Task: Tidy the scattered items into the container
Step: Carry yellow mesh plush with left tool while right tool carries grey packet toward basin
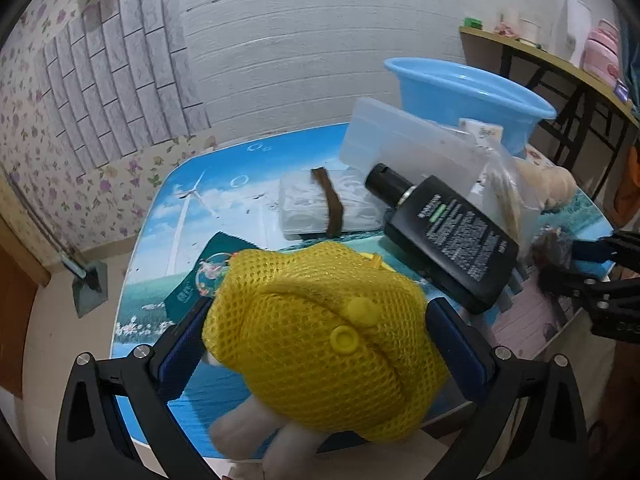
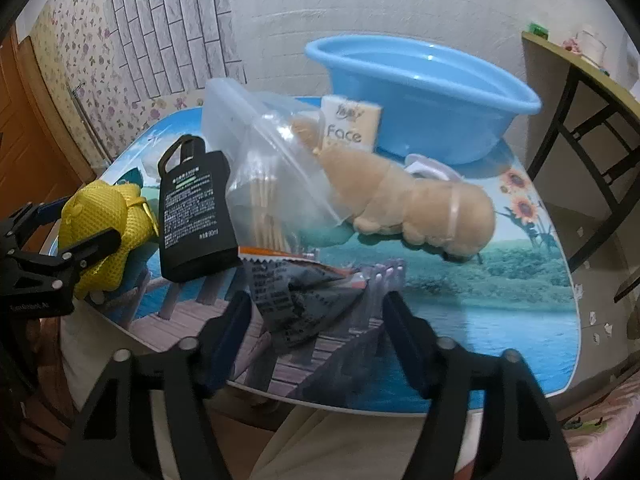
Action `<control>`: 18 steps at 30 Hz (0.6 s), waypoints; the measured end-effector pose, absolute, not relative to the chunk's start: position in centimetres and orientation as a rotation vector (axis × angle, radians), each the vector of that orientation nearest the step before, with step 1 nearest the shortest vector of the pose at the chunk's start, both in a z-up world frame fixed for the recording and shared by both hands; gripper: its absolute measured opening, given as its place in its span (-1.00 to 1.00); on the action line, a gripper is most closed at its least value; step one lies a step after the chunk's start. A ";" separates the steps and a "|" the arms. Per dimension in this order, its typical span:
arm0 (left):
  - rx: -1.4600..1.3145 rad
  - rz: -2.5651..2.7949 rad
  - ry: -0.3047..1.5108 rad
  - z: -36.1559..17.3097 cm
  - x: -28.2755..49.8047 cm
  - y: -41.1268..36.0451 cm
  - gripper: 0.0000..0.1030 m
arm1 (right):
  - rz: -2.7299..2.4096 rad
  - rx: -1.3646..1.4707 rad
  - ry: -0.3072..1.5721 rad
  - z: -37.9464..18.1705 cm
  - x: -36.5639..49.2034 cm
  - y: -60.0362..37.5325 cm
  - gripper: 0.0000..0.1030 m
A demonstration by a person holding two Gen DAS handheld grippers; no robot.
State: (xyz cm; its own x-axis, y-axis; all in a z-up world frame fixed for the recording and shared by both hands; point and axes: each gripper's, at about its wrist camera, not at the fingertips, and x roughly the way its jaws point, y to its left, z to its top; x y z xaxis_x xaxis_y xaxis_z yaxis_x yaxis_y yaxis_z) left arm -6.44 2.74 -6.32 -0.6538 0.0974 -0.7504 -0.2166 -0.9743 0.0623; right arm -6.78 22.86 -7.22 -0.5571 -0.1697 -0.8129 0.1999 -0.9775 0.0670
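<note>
- The left gripper (image 1: pixel 320 344) was clamped on the yellow mesh pouch (image 1: pixel 316 344) above the table's (image 2: pixel 500 320) near edge.
- The right gripper (image 2: pixel 316 320) stood apart around a dark snack packet (image 2: pixel 296 296).
- The blue basin (image 2: pixel 424 96) sat at the table's far side.

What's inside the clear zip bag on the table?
The clear zip bag holds a bundle of thin wooden sticks, probably cotton swabs. The black bottle and a dark packet cover its lower edge, so anything at the bottom stays hidden.
</note>
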 end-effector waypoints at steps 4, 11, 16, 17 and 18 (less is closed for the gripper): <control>-1.183 2.700 0.196 -5.8 -6.3 2.6 0.72 | -2.588 1.363 0.098 -7.3 -6.8 22.4 -0.14; -1.182 2.686 0.190 -5.6 -6.1 2.8 0.55 | -2.598 1.336 0.074 -6.8 -6.6 22.8 -0.49; -1.136 2.704 0.199 -4.4 -5.6 3.0 0.53 | -2.615 1.303 0.057 -6.3 -6.4 23.3 -0.60; -1.129 2.707 0.201 -4.1 -5.5 3.0 0.53 | -2.619 1.296 0.050 -6.2 -6.4 23.6 -0.61; -1.120 2.715 0.203 -3.7 -5.5 3.0 0.53 | -2.626 1.285 0.049 -6.0 -6.3 23.7 -0.62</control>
State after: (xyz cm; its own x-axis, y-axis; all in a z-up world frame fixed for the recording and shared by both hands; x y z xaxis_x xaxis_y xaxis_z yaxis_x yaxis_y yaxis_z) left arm -5.49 2.98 -3.66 -0.6938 0.1290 -0.7085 -0.2327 -0.9712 0.0511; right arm -6.28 23.73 -5.97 -0.5947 -0.1793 -0.7837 0.2083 -0.9759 0.0652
